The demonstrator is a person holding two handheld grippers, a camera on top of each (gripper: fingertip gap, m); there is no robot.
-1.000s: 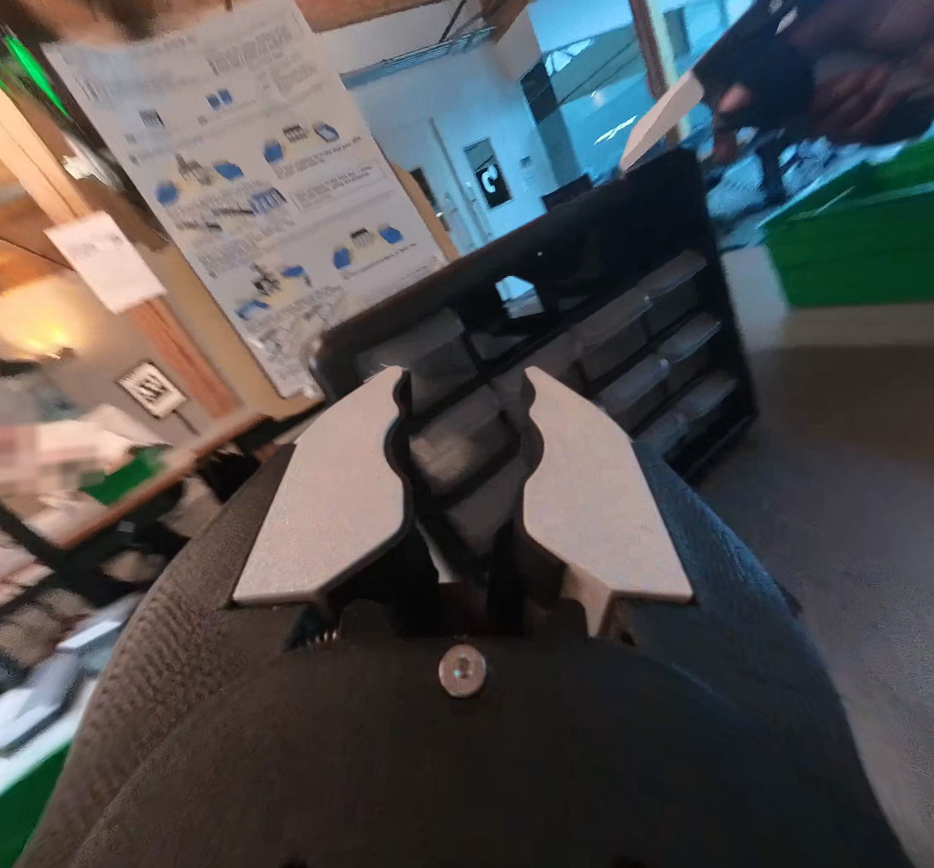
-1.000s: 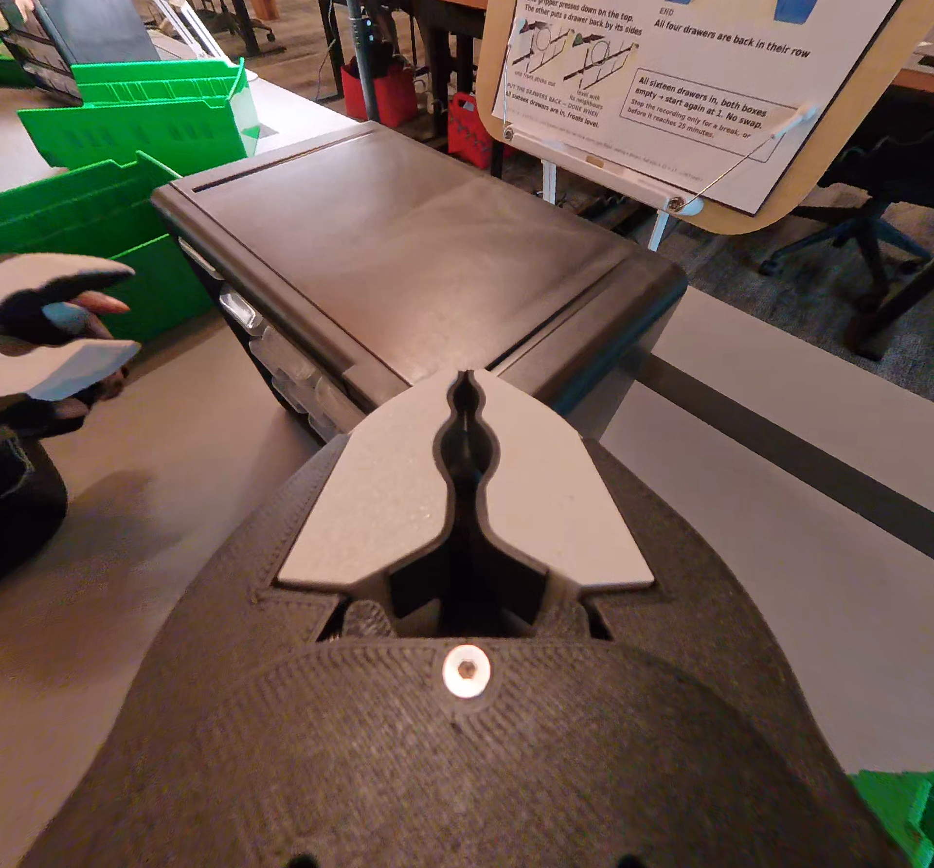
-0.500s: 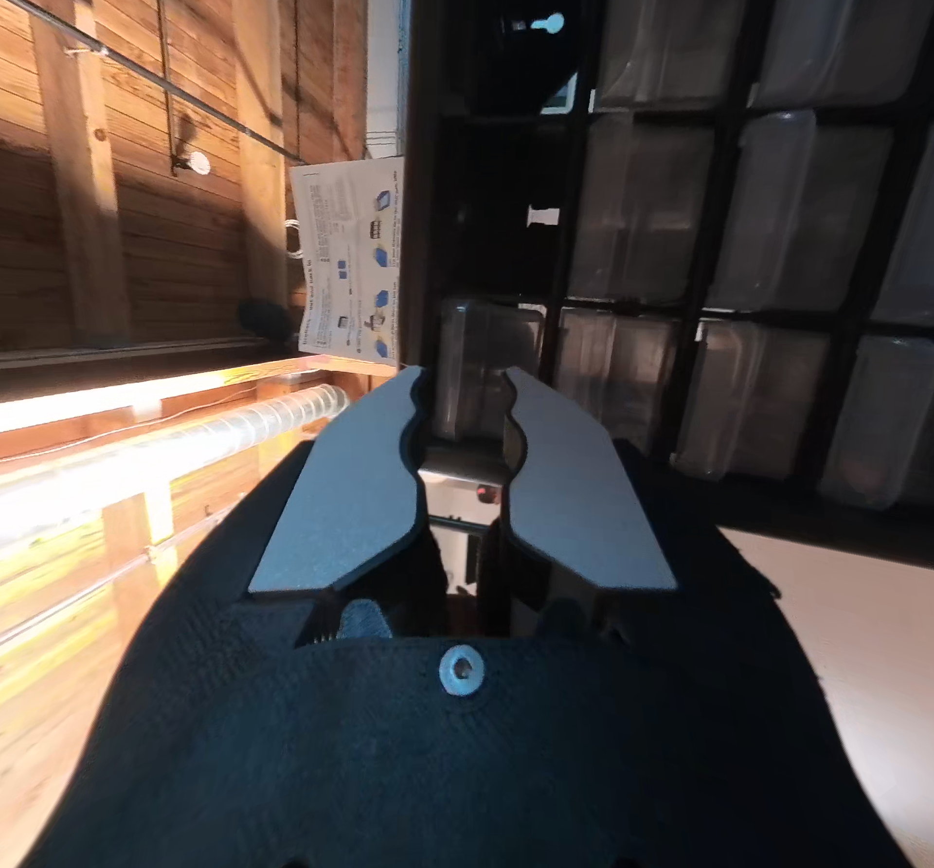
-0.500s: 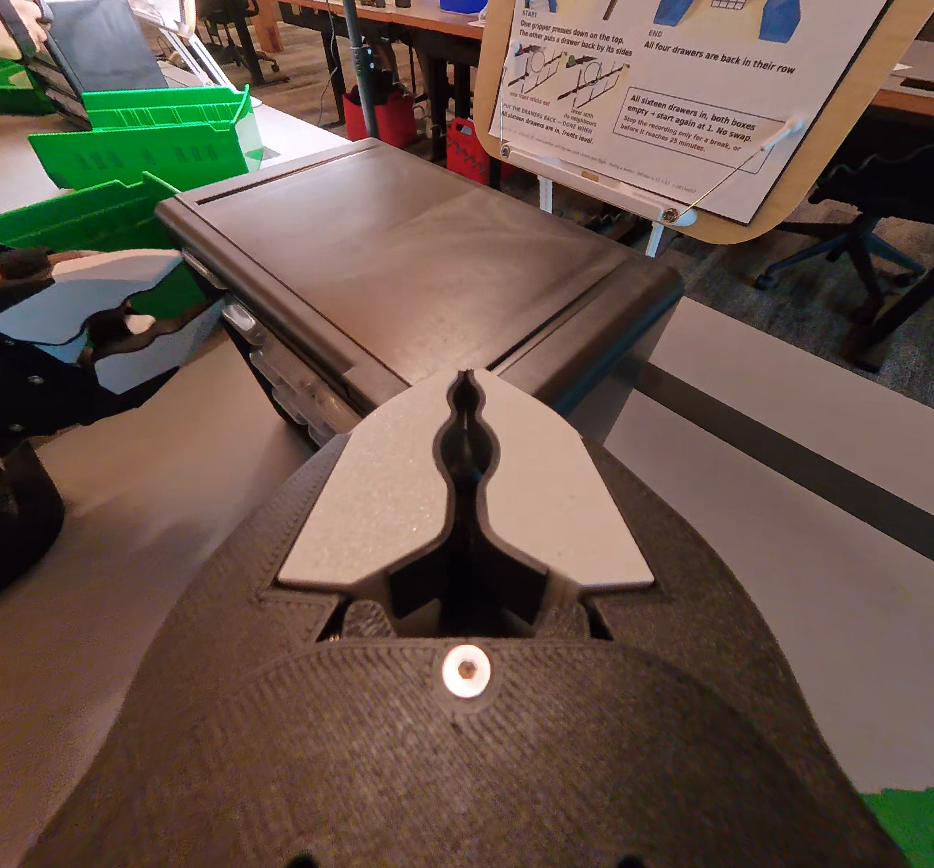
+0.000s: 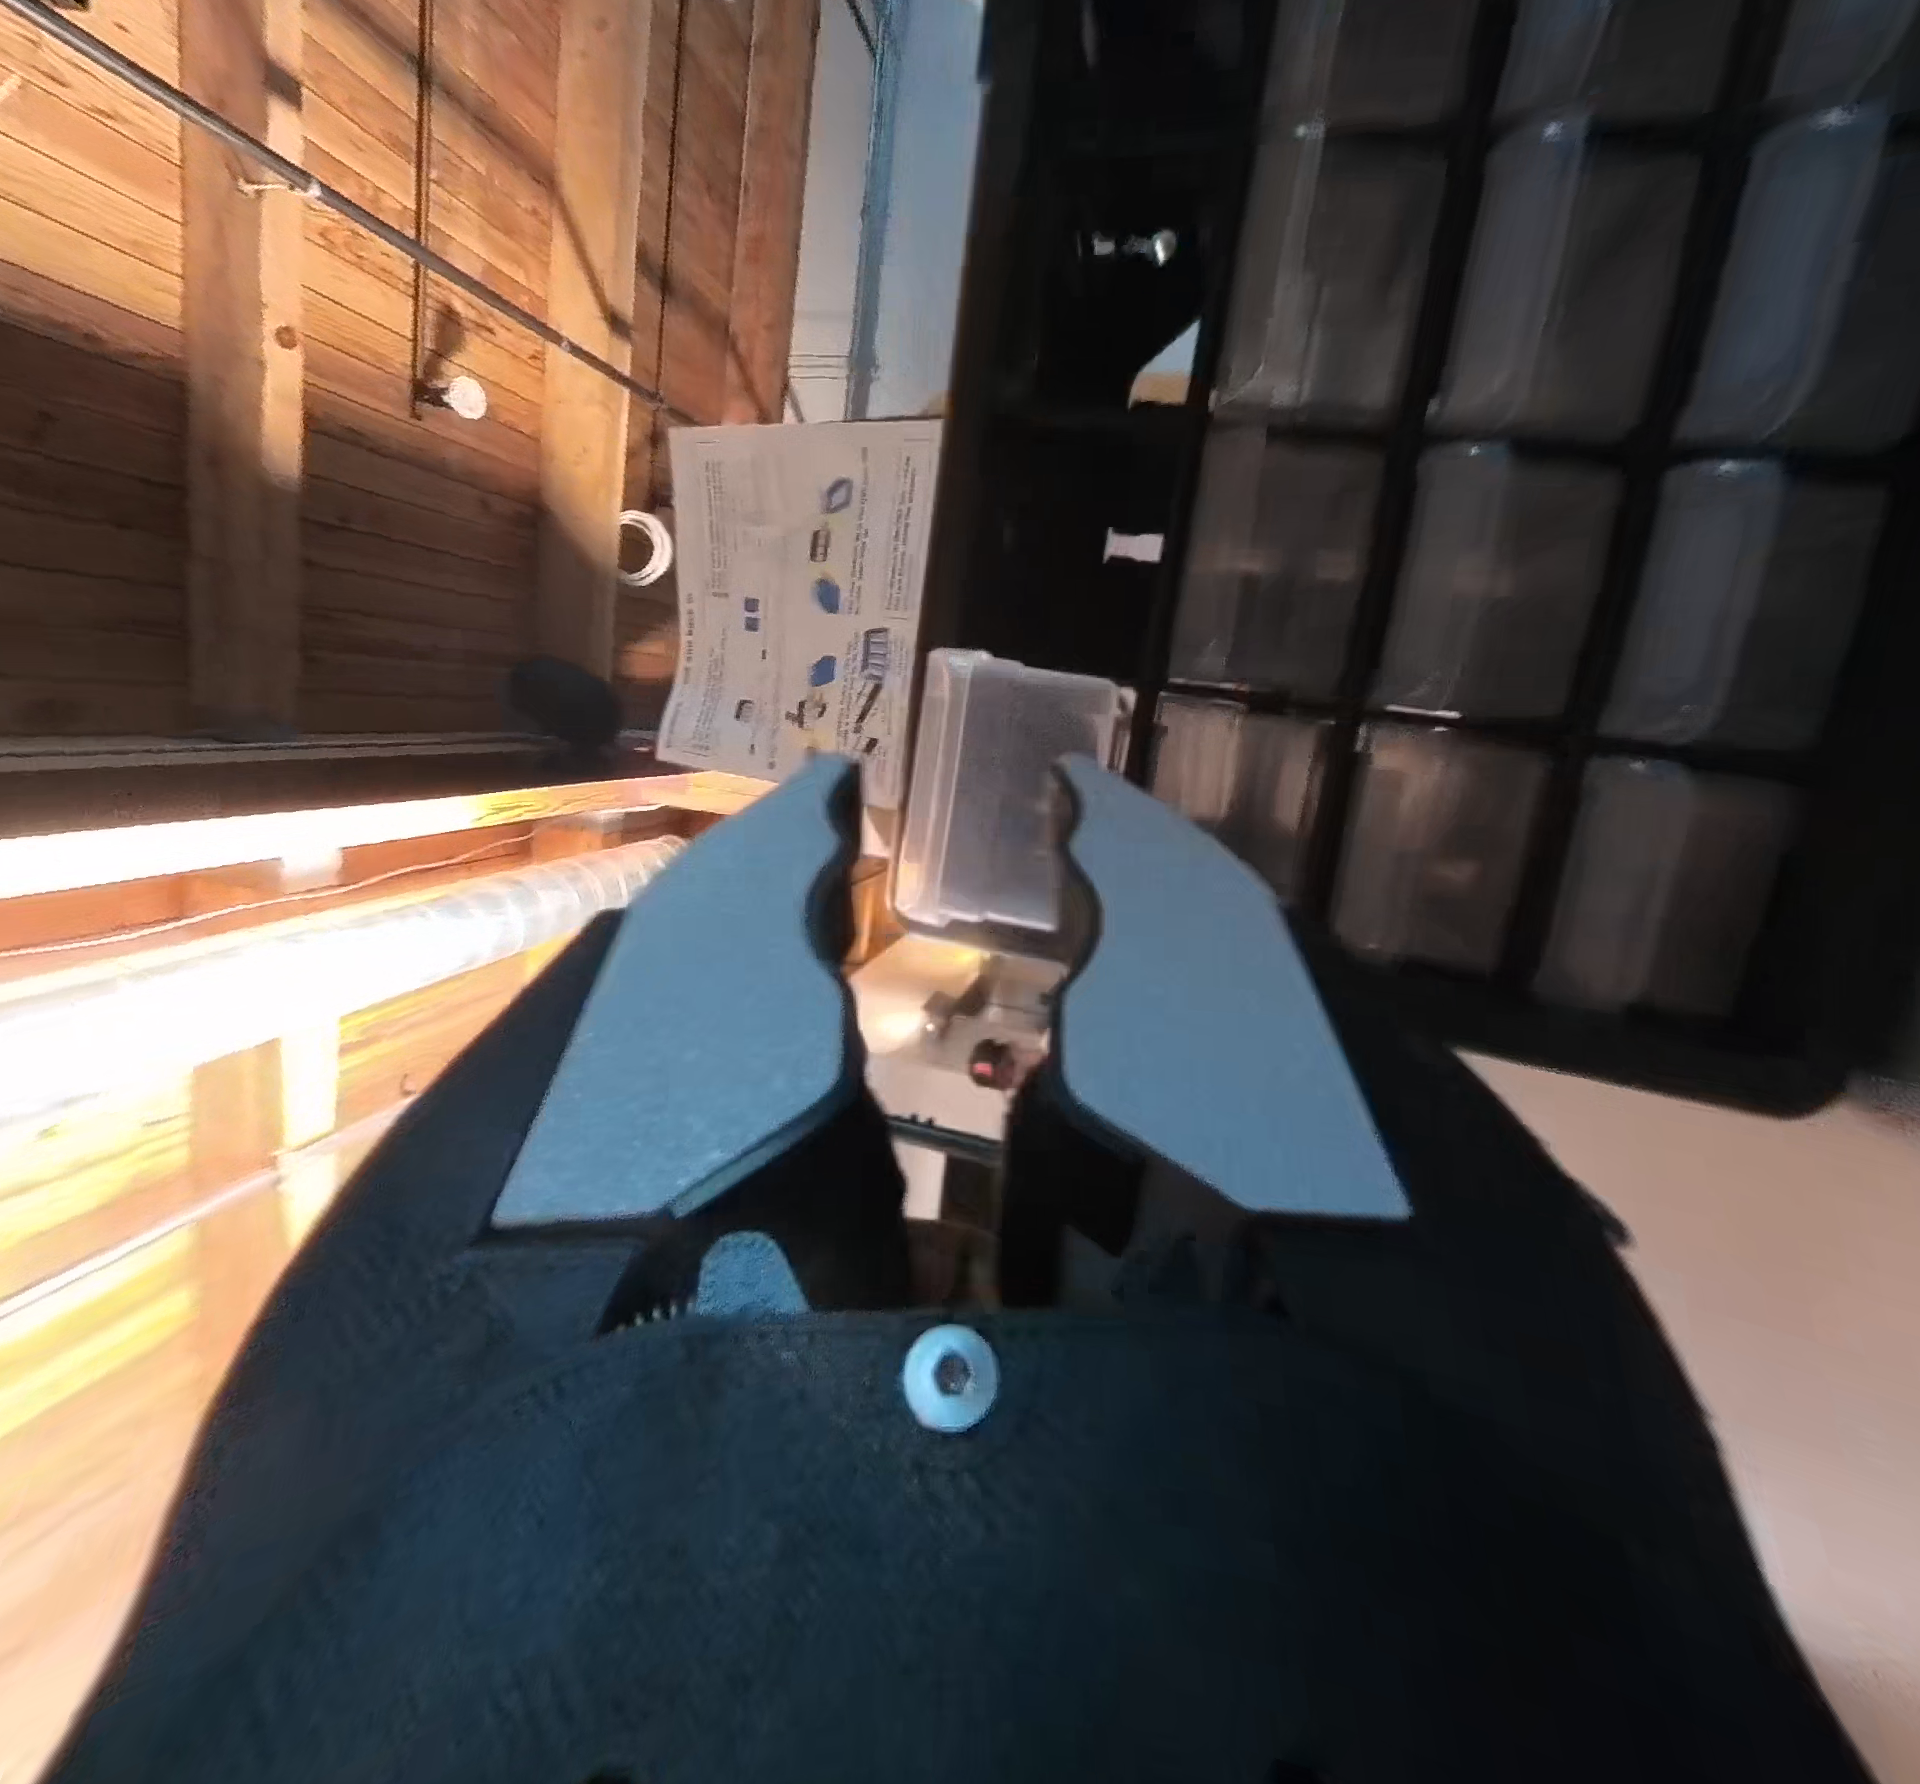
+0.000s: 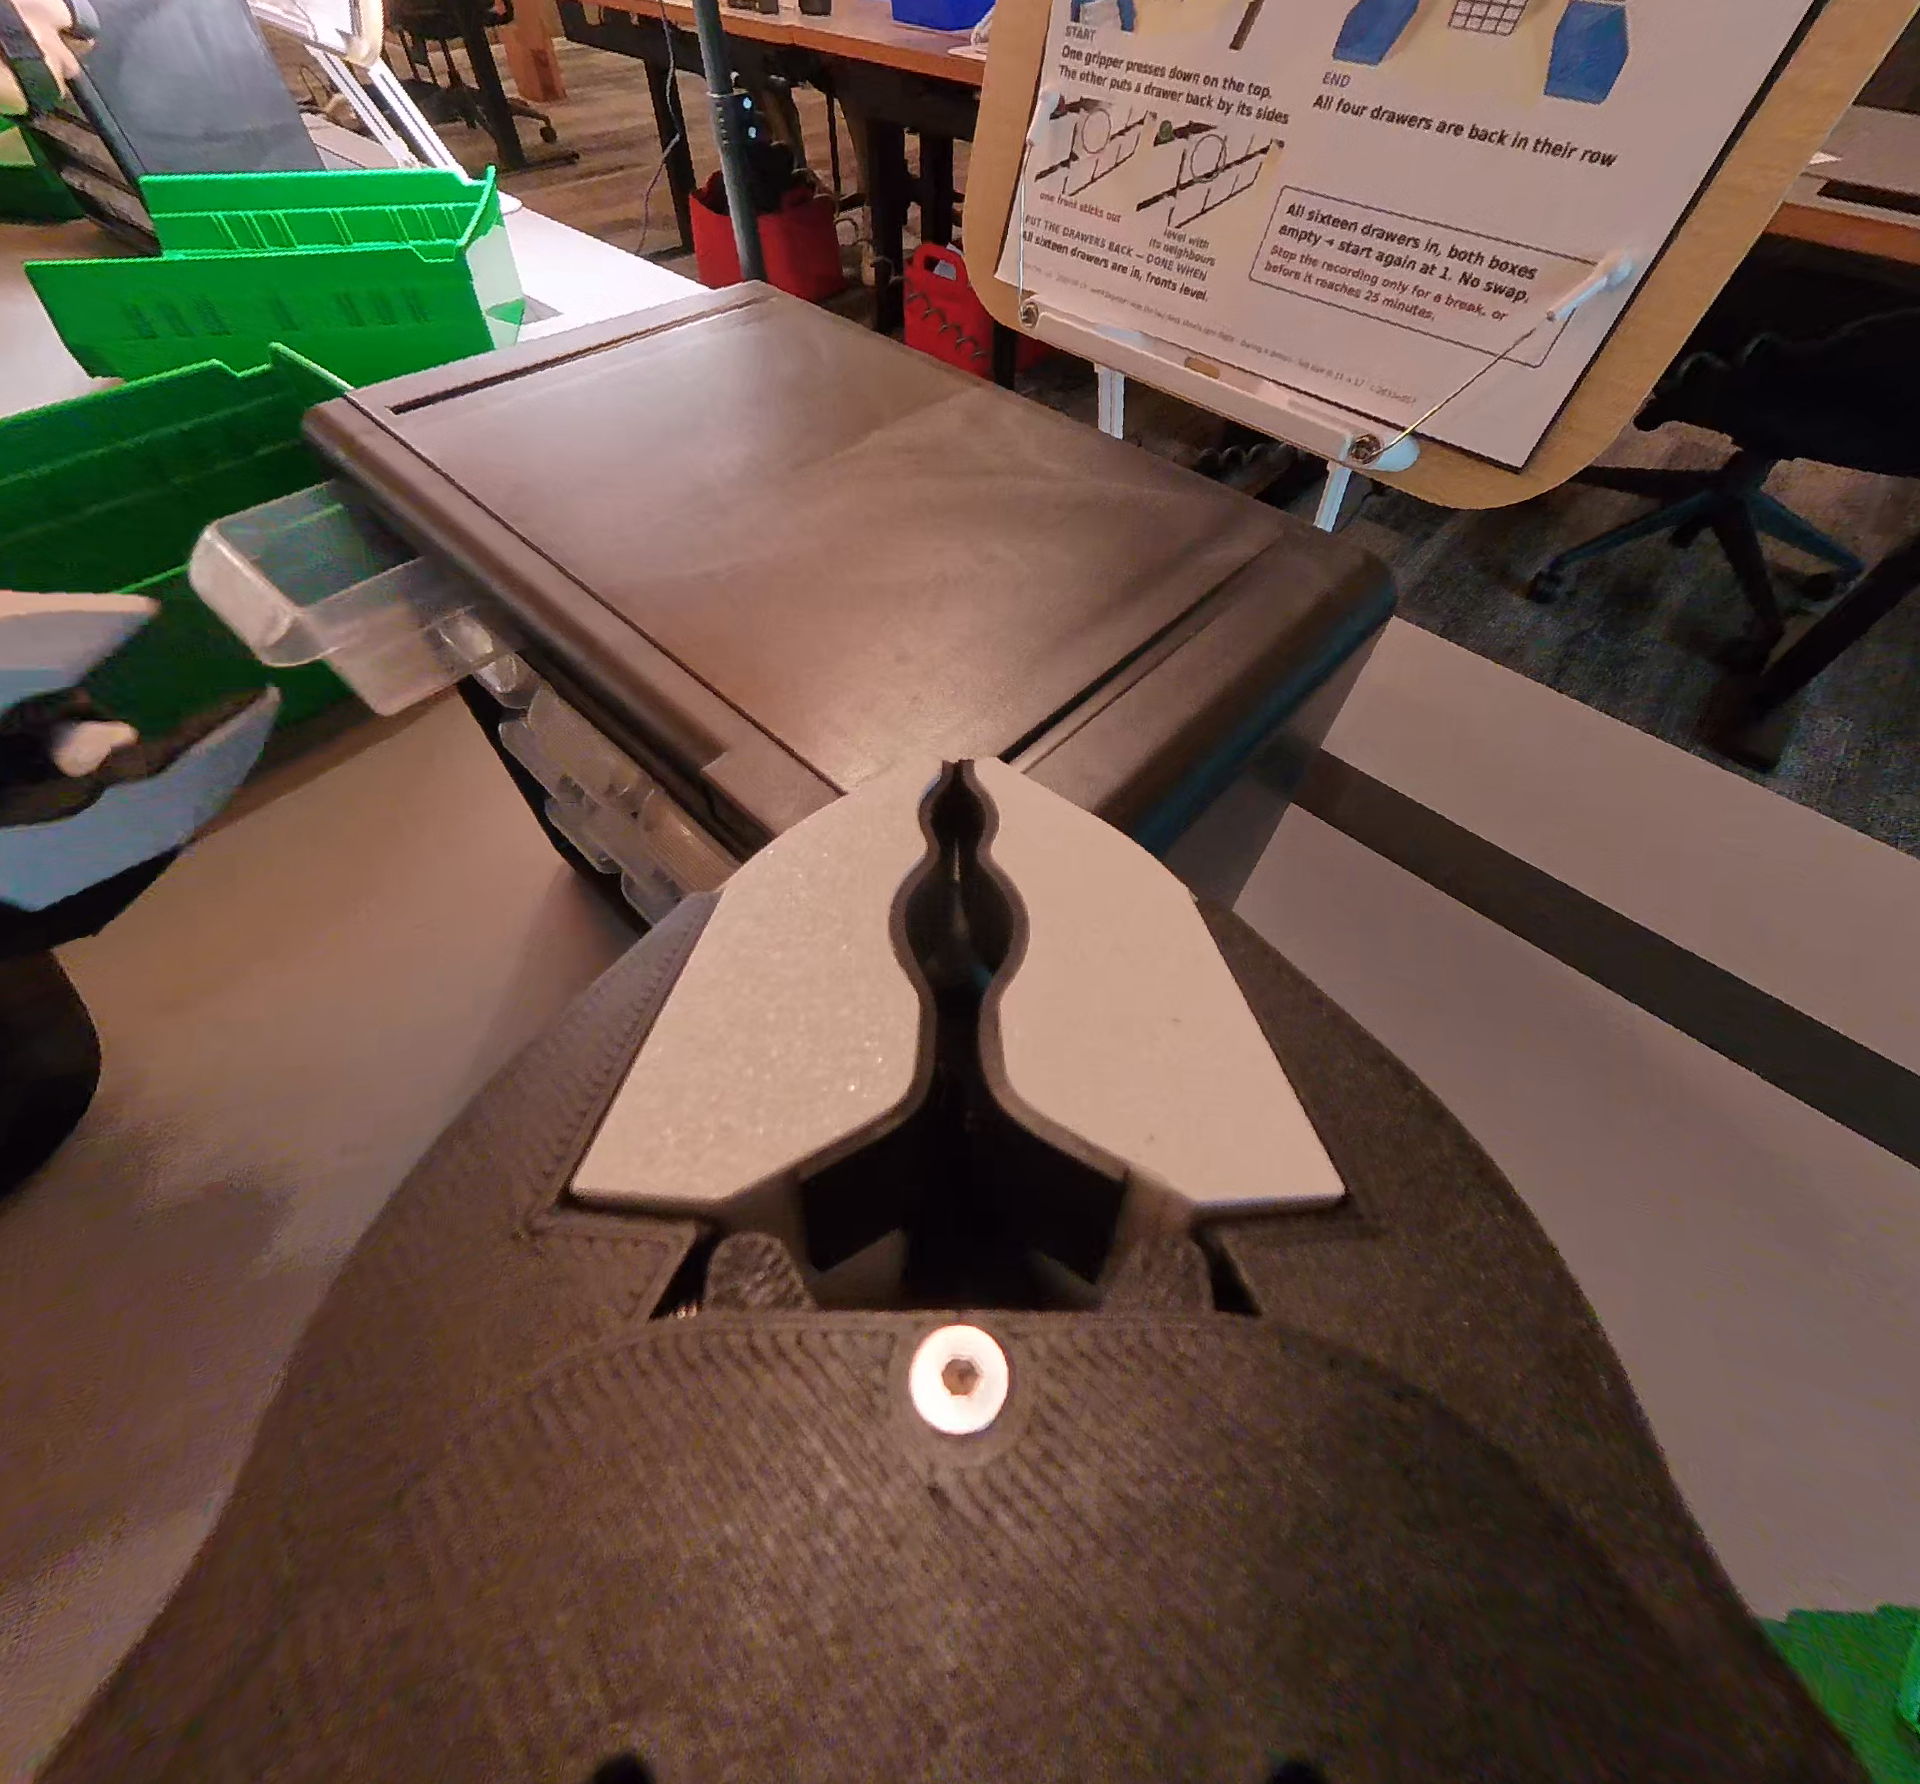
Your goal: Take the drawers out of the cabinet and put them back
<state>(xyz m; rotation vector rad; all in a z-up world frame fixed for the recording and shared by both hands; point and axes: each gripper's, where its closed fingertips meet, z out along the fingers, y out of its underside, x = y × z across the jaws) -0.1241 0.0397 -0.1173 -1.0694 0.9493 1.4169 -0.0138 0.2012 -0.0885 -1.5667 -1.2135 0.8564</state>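
Note:
The black cabinet point(image 6: 831, 539) stands on the table, its top facing my right wrist view. One clear drawer point(image 6: 301, 591) sticks halfway out of the top row at the far end. My left gripper point(image 6: 197, 664) is turned on its side and closed on that drawer's front handle. In the left wrist view the drawer point(image 5: 997, 778) sits between my left gripper's point(image 5: 956, 789) tips. Beside it are dark empty slots point(image 5: 1101, 280), and several drawers point(image 5: 1507, 591) sit in place. My right gripper point(image 6: 961, 773) is shut and empty, its tips at the near corner of the cabinet top.
Green bins point(image 6: 156, 487) stand left of the cabinet, with another point(image 6: 312, 280) behind. An instruction board on a stand point(image 6: 1403, 124) is behind the cabinet. A black strip point(image 6: 1610, 955) crosses the table on the right. Another green bin's corner point(image 6: 1849, 1672) shows bottom right.
My left gripper swung in front of the cabinet, rolled sideways, closed on a top-row drawer's handle and drew it partly out. The right gripper stayed shut and barely moved.

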